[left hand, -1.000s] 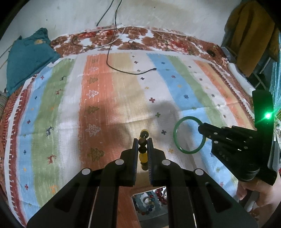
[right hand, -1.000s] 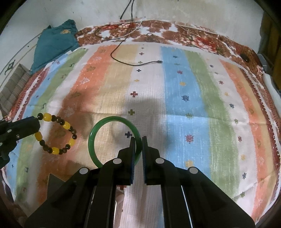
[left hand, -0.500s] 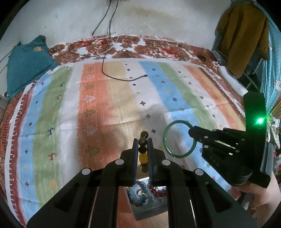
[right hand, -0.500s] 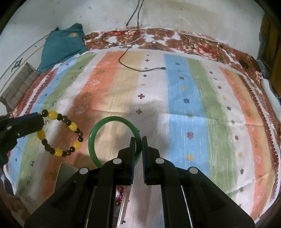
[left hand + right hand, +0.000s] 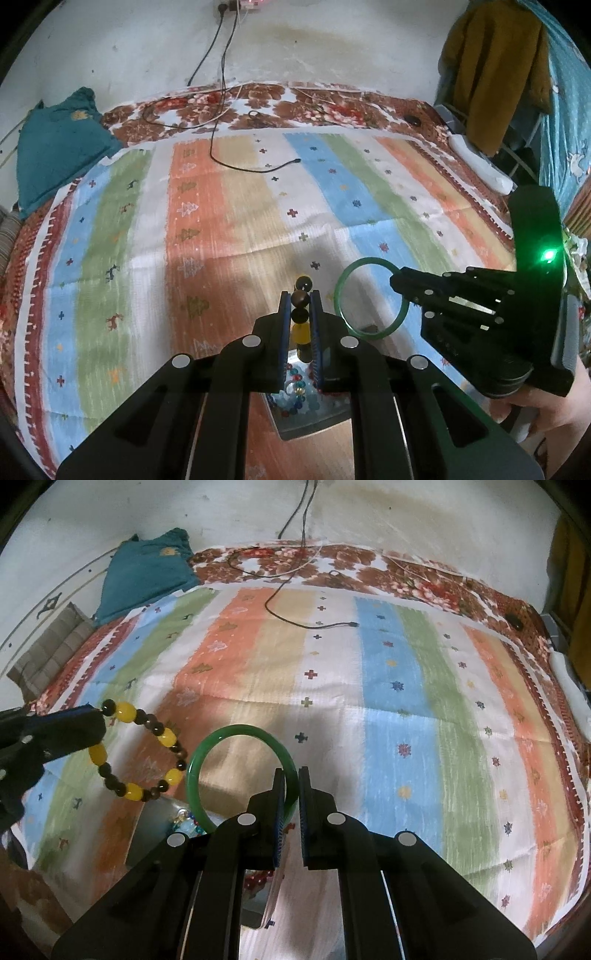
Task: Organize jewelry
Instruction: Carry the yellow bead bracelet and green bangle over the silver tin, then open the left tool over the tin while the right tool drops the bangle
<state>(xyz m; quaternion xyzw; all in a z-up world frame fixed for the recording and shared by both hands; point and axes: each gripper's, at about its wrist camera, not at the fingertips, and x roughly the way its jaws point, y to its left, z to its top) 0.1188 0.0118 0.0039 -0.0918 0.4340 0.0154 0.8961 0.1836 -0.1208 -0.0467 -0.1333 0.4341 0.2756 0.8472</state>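
Observation:
My left gripper (image 5: 300, 295) is shut on a bead bracelet (image 5: 302, 309) of yellow and dark brown beads; it hangs as a loop in the right wrist view (image 5: 142, 755). My right gripper (image 5: 291, 775) is shut on a green bangle (image 5: 236, 771), also seen in the left wrist view (image 5: 371, 295). Both are held in the air over a striped cloth (image 5: 240, 221). Below them sits a metal tray (image 5: 314, 413) holding coloured bead jewelry (image 5: 295, 387), partly hidden by the fingers.
A black cable (image 5: 255, 168) lies across the far part of the cloth. A teal cushion (image 5: 55, 147) is at the far left. A mustard garment (image 5: 495, 74) hangs at the right. A white wall runs behind the bed.
Both grippers have risen and pulled back with their bracelets. More of the wall and of the tray below has come into view.

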